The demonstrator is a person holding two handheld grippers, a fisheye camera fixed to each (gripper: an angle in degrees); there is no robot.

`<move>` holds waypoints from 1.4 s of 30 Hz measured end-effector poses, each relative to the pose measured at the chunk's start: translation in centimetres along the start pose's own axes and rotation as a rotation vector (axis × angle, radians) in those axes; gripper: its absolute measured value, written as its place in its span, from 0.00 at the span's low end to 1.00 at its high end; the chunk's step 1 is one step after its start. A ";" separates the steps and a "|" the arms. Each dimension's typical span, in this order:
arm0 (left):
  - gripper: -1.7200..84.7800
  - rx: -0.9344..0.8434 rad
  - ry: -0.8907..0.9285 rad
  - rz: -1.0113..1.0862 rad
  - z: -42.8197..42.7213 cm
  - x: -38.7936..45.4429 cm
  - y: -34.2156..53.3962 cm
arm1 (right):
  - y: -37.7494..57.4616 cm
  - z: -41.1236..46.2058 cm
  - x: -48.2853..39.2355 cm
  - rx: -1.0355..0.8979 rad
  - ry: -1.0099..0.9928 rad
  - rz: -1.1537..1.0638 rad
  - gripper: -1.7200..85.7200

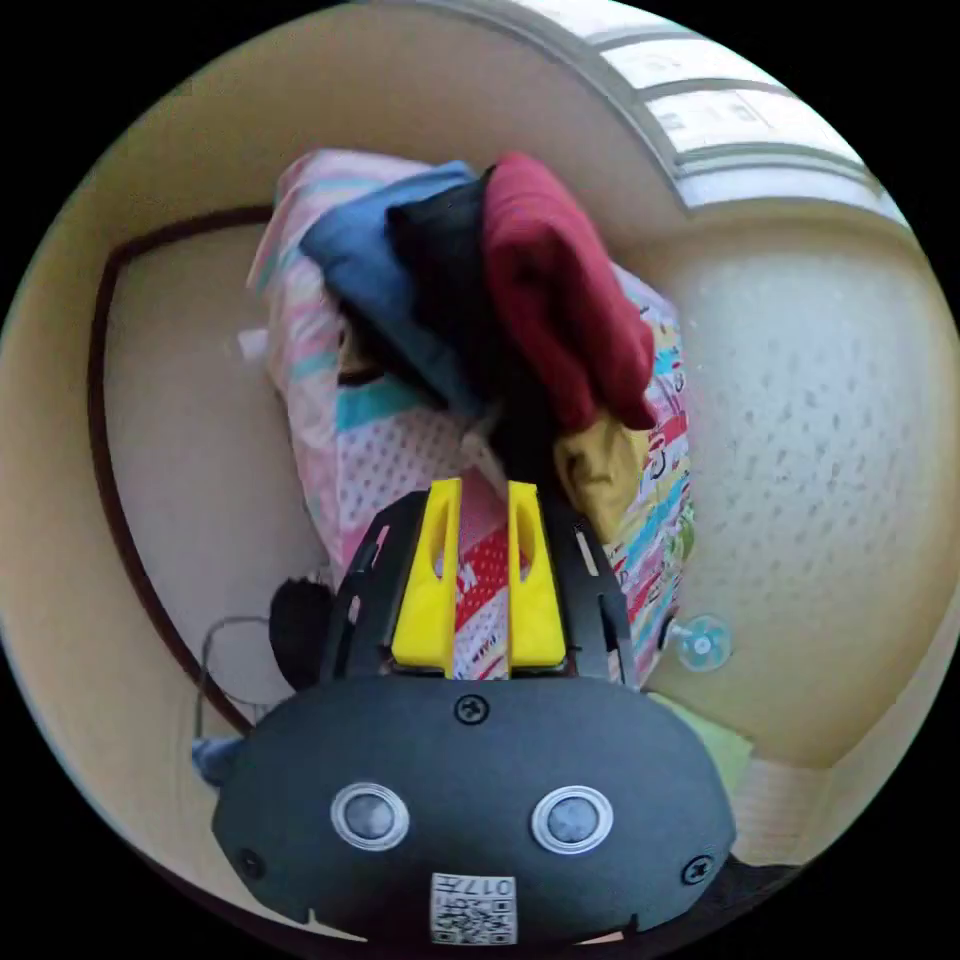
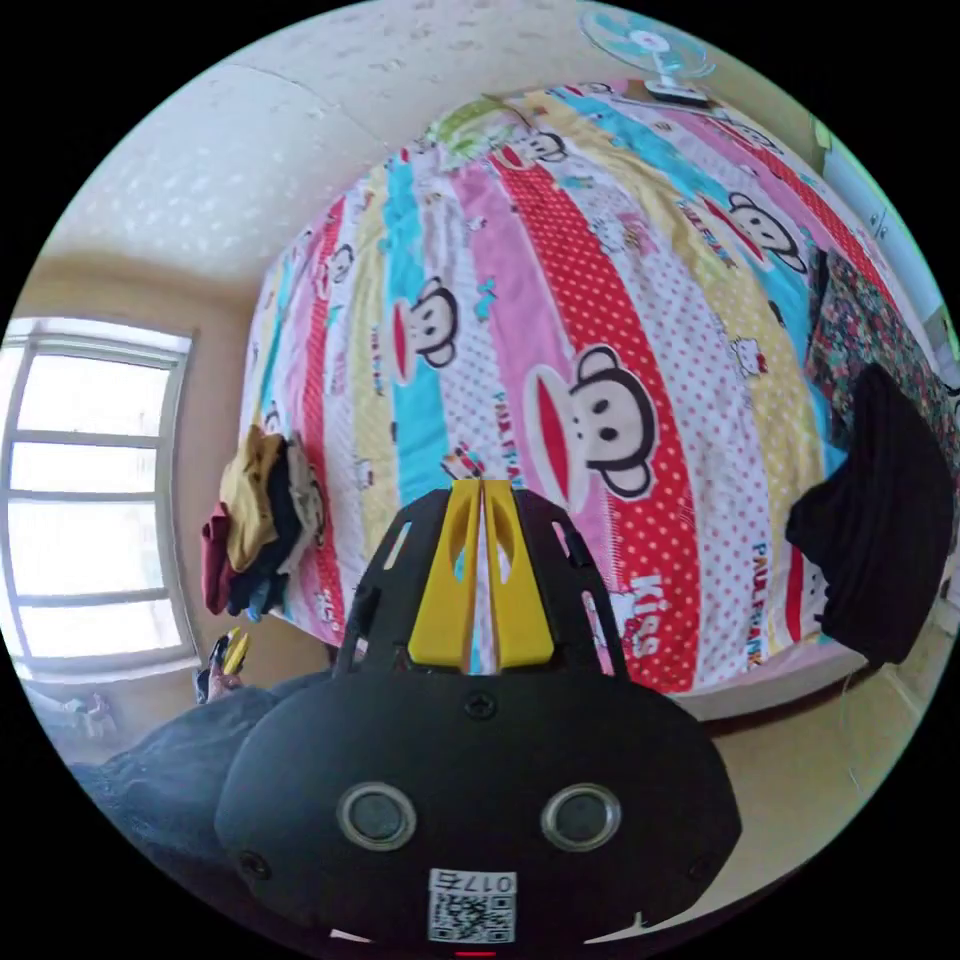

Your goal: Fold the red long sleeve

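The black housing of the left gripper (image 1: 480, 560) is sitting nearest the lens in the left gripper view, its 2 yellow jaws standing apart with nothing between them. In the right gripper view the right gripper (image 2: 481, 560) is carrying its 2 yellow jaws pressed almost together, only a sliver of gap showing, and they are gripping nothing.

Beyond them, the bed under a striped cartoon-monkey sheet (image 2: 600, 300) is taking up most of the right gripper view, and its middle is lying bare. At 1 corner of the bed a pile of bunched clothes (image 1: 480, 300) is resting: the red long sleeve (image 1: 560, 290) is lying crumpled on the pile, touching a black garment (image 1: 450, 270), with a blue garment (image 1: 370, 270) beside that and a mustard-yellow garment (image 1: 600, 470) at the red one's lower end. At the opposite edge of the bed a separate dark heap of cloth (image 2: 880, 530) is hanging over the side. A small pale-blue fan (image 2: 650, 45) is standing past the far end of the bed.

By my judgement the fold is not yet begun: the red long sleeve is unspread, unheld and still to be lifted out, laid flat and folded.

Its sleeves, collar and full shape are being hidden in the bunching, and how deeply it is tucked under its neighbours is hard to make out.
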State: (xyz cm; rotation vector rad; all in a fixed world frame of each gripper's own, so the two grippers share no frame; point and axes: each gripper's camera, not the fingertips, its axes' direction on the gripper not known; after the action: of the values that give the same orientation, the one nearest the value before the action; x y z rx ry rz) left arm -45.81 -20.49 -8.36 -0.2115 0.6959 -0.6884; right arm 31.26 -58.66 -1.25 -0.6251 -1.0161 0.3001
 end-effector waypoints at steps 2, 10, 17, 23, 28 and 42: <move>0.17 0.041 -0.050 0.133 -1.0 3.1 -4.0 | 1.5 0.6 -4.0 0.038 -0.021 -0.053 0.02; 0.11 -0.110 -0.209 0.046 6.8 -0.9 -14.3 | 9.9 2.7 -5.8 0.062 -0.045 0.062 0.02; 0.09 -0.071 -0.157 -0.107 8.7 -3.5 -12.8 | 16.6 1.8 -3.2 0.155 -0.126 0.129 0.02; 0.18 -0.003 -0.106 0.151 6.6 -0.3 -13.8 | 17.4 3.4 -4.1 0.166 -0.080 0.148 0.02; 0.23 -0.078 -0.194 0.470 11.9 5.8 -17.9 | 15.9 6.1 -6.6 0.220 -0.195 0.133 0.02; 0.07 -0.101 0.189 0.404 21.7 -7.2 -26.6 | 21.4 5.8 -12.8 0.500 -0.589 -0.155 0.02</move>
State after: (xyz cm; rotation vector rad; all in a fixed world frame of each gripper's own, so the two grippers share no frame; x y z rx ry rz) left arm -49.26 -37.00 22.40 -0.0935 0.9242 -0.2884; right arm 20.85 -46.32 -21.05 0.0102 -1.4752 0.5980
